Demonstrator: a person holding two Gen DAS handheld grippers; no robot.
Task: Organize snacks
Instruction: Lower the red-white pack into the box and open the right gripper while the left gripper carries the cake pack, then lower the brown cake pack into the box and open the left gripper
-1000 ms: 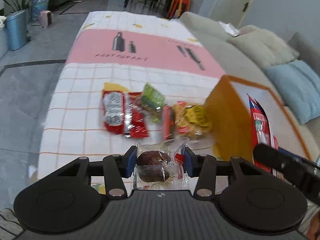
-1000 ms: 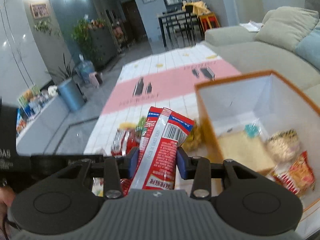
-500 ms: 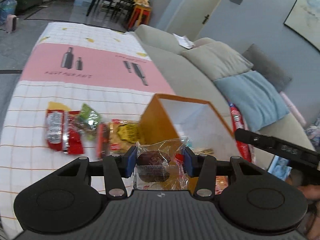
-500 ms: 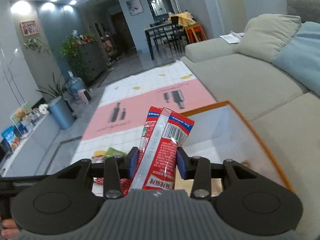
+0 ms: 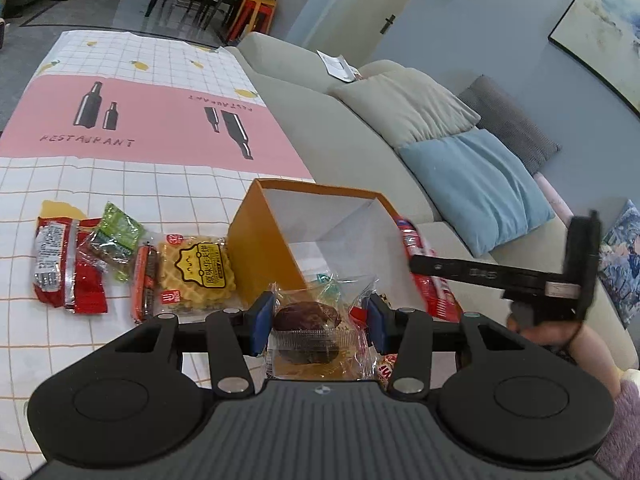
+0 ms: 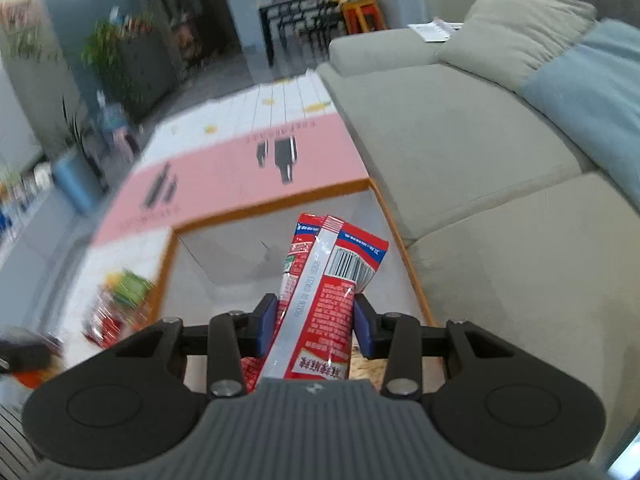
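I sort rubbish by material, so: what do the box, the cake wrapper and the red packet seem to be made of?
Box: likely cardboard; matte orange outside, plain white inside, straight folded corners.
Cake wrapper: thin clear plastic film; the dark cake shows through, with crinkles and glare.
Red packet: probably glossy printed plastic or foil laminate; shiny highlights, silvery seam.

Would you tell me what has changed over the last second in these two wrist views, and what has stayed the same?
Both hands carried their loads across to the orange box. The left gripper, shut on the clear-wrapped brown cake, now hangs at the box's near edge. The right gripper, shut on the red packet, sits over the open box. Nothing was released. The loose snacks on the checked cloth lie as before.
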